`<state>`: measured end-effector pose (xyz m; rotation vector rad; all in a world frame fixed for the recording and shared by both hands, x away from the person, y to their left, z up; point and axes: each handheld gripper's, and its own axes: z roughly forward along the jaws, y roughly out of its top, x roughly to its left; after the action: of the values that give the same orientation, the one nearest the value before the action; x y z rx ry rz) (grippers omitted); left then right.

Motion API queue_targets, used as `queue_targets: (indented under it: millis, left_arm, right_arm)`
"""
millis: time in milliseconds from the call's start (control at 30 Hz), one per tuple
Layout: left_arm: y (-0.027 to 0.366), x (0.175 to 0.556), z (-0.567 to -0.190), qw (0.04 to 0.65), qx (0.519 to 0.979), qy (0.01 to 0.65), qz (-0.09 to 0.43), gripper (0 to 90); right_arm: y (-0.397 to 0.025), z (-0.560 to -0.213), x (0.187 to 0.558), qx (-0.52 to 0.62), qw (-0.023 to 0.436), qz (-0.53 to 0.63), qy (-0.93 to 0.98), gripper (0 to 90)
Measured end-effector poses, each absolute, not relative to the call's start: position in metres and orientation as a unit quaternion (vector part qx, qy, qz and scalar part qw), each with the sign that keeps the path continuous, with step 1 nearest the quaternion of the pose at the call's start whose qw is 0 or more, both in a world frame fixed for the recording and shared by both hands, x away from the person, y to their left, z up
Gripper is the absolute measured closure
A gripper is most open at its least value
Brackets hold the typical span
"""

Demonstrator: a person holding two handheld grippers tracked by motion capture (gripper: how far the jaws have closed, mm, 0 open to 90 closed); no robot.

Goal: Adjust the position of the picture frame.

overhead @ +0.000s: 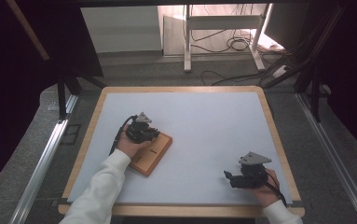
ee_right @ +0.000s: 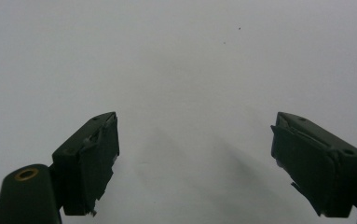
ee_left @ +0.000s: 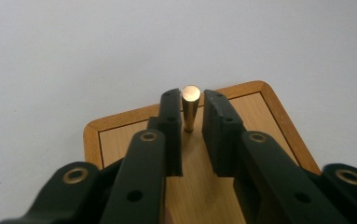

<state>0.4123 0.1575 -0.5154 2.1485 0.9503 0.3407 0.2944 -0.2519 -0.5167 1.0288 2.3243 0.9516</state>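
Note:
A small wooden board [ee_left: 120, 135] with a dark inlaid border lies on the white table top [overhead: 204, 126], left of centre. One brass-coloured peg [ee_left: 190, 105] stands upright on it. My left gripper [ee_left: 191, 95] reaches down over the board [overhead: 155, 156], its jaws drawn in against the peg's sides near its top. In the high view the left gripper [overhead: 153, 133] hangs over the board's far end. My right gripper [overhead: 228, 177] rests low at the near right, pointing left. In its own view the right gripper [ee_right: 195, 140] stands wide open over bare white surface.
The white sheet sits in a wooden table frame [overhead: 181, 88]. Metal rails [overhead: 45, 158] run along both sides. Beyond the far edge are a white stand [overhead: 223, 28] and loose cables [overhead: 236, 44] on the floor.

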Motion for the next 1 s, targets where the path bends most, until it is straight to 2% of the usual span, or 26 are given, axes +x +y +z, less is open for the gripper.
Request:
queue_targets:
  millis: [133,333,700,1000]
  left_arm:
    - [0.156,0.413,-0.517,0.376,0.837,0.372,0.142,83.4]
    - [0.157,0.411,-0.517,0.383,0.829,0.382,0.139,84.6]
    - [0.120,0.387,-0.499,0.403,0.839,0.345,0.120,84.9]
    - [0.093,0.384,-0.506,0.391,0.855,0.324,0.106,84.8]
  right_arm:
    - [-0.251,-0.517,0.294,0.370,0.213,0.342,0.837,14.9]
    - [-0.251,-0.517,0.295,0.371,0.213,0.341,0.837,15.0]
    - [-0.251,-0.518,0.295,0.372,0.215,0.340,0.836,15.4]
    - [-0.253,-0.518,0.296,0.374,0.215,0.339,0.836,15.4]
